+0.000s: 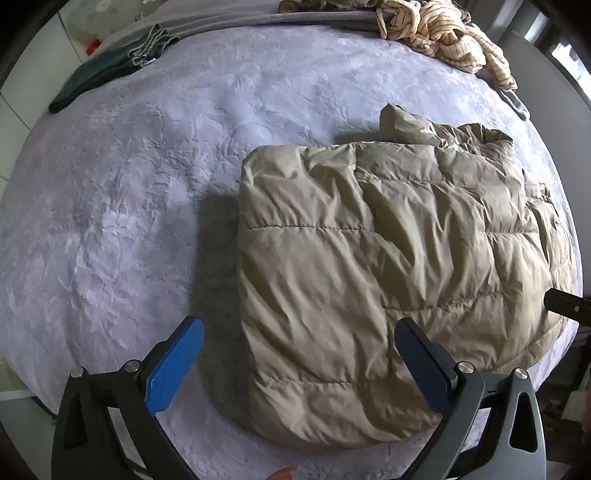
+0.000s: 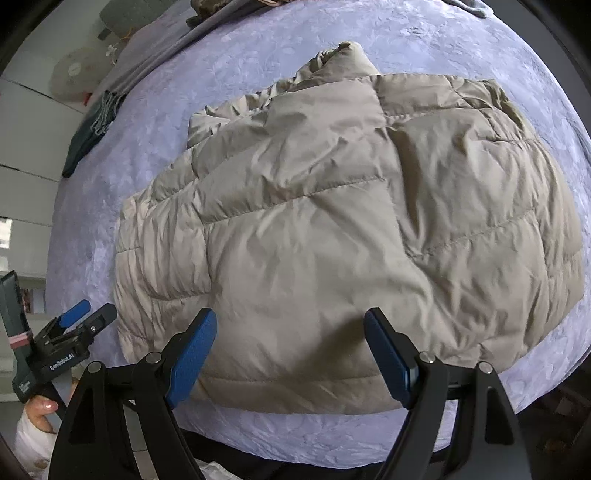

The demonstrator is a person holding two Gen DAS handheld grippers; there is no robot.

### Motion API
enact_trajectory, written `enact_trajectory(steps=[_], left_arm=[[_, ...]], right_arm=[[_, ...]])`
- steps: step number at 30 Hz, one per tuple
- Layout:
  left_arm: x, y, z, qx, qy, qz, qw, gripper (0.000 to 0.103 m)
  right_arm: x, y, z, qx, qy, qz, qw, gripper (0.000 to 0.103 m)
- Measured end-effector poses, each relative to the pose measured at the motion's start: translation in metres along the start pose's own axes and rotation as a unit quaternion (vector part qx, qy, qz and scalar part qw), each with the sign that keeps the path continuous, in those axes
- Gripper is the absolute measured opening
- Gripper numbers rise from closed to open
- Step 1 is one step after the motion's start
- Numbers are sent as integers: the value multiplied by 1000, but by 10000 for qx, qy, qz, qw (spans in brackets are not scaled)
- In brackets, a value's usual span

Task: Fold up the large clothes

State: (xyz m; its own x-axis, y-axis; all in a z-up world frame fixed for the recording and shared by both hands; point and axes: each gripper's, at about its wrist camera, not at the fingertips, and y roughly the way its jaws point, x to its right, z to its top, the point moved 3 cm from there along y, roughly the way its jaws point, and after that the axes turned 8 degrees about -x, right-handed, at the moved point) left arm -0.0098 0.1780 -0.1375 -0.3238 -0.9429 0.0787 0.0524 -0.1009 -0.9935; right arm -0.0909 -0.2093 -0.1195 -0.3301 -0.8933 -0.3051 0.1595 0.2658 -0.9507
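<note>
On the lavender bedspread [image 1: 129, 229], the folded beige puffer jacket [image 1: 369, 266] lies beneath both gaping, empty grippers, left gripper [image 1: 299, 365] and right gripper [image 2: 290, 354]; only the left view shows striped cream clothing [image 1: 443, 33] beyond the jacket.

A folded beige puffer jacket [image 1: 388, 280] lies on the lavender bed [image 1: 129, 221], toward its right edge. The left claw [image 1: 299, 365] hovers over the jacket's near left corner, its blue pads [image 1: 177, 365] spread wide with nothing between them. A dark green garment [image 1: 107, 70] sits at the far left corner, a striped cream cloth [image 1: 447, 37] at the far right.
</note>
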Motion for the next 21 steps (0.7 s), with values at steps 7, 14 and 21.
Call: enact_trajectory(steps=[7, 14, 21], left_arm=[[-13, 5, 9, -59, 52, -148, 9999, 103], [-19, 12, 14, -38, 77, -248, 9997, 103], [-54, 41, 18, -333, -406, -1953, 9793, 103]], right_arm=[[-23, 8, 4, 93, -7, -64, 9999, 103], [-35, 19, 6, -127, -76, -219, 9997, 103], [-29, 23, 10, -271, -198, -224, 9992, 103]])
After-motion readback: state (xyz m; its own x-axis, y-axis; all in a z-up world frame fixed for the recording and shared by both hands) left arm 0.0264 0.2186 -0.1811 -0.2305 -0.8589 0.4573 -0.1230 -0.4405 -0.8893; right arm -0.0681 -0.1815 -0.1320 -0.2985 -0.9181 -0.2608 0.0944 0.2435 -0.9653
